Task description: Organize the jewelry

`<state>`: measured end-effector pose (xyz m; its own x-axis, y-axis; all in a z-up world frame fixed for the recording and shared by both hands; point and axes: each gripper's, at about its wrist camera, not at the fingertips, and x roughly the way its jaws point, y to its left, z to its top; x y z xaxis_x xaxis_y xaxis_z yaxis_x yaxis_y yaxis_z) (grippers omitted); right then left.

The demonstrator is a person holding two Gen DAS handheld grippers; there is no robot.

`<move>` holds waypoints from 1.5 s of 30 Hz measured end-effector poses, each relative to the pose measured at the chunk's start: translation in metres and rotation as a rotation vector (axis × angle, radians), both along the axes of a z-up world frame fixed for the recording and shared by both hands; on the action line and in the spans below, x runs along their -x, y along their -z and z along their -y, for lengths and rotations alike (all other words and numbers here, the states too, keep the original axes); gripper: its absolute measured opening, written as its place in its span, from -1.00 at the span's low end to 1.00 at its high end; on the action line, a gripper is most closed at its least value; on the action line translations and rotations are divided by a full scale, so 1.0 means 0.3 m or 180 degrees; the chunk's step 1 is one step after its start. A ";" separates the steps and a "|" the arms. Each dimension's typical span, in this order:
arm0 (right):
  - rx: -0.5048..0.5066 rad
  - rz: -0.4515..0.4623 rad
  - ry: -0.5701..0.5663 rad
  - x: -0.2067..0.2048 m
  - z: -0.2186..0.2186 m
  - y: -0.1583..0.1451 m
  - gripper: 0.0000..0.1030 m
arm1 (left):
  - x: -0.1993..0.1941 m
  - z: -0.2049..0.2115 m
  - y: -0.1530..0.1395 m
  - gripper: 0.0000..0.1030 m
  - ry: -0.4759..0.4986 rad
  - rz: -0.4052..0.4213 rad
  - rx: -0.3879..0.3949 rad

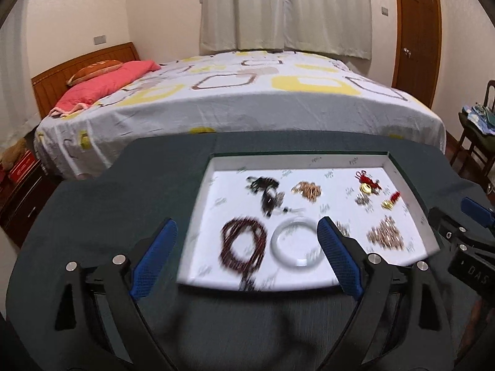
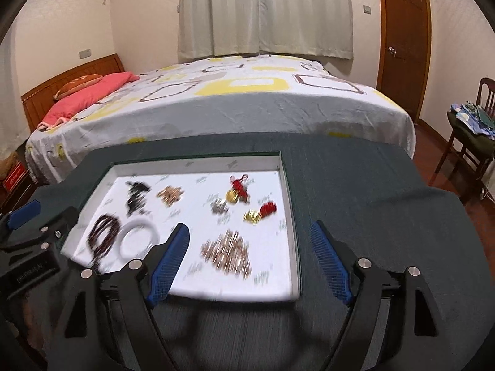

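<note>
Both grippers hang above the near edge of the tray (image 1: pixel 198 185), and neither holds anything. Your left gripper (image 1: pixel 247 241) has its jaws spread wide, with empty air between them. Your right gripper (image 2: pixel 250 247) is also wide and empty; its right finger is outside the tray, over the dark cloth (image 2: pixel 371 185).

All the jewelry lies inside the tray, in separate small heaps. In the left view, the white bangle (image 1: pixel 297 244) is at 6 o'clock of the tray and just touches the dark bead string (image 1: pixel 244 241) at 7 o'clock. The black piece (image 1: pixel 266 191) is at 11 o'clock, a small gold heap (image 1: pixel 307 190) at 12, and the red tassel charms (image 1: pixel 371 185) at 1 to 2. The big gold heap (image 2: pixel 229 253) is at 5 o'clock, right before your right gripper.

The pictures are blurred, so I think you should first hold both hands quiet. Then choose one piece for each hand. The bangle looks easiest: come from above and close on its rim only, so the beads are not dragged along. Loose chains will probably slip and tangle, so pinch the heap in its middle and lift slowly.
</note>
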<state>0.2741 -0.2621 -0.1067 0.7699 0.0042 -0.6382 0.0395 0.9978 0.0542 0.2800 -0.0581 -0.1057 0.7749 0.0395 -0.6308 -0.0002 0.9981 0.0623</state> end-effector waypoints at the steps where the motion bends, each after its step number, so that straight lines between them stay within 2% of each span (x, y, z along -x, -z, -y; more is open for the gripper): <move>1: 0.0001 0.0017 -0.0009 0.033 -0.003 -0.013 0.51 | 0.044 -0.015 -0.018 0.74 -0.0015 0.0016 0.0023; 8: -0.0029 0.0200 -0.0102 0.281 -0.019 -0.144 0.55 | 0.327 -0.089 -0.160 0.76 -0.0151 0.0234 0.0060; 14: -0.0002 0.0363 -0.0150 0.455 -0.017 -0.237 0.58 | 0.523 -0.110 -0.262 0.80 -0.0189 0.0430 0.0045; 20: -0.0006 0.0539 -0.0125 0.590 -0.006 -0.315 0.58 | 0.665 -0.137 -0.335 0.83 -0.0192 0.0550 0.0122; 28: 0.0018 0.0662 -0.0129 0.680 -0.001 -0.374 0.59 | 0.771 -0.157 -0.403 0.84 -0.0213 0.0709 0.0141; 45: 0.0029 0.0788 -0.0099 0.727 -0.004 -0.409 0.60 | 0.799 -0.155 -0.435 0.84 -0.0200 0.0773 0.0166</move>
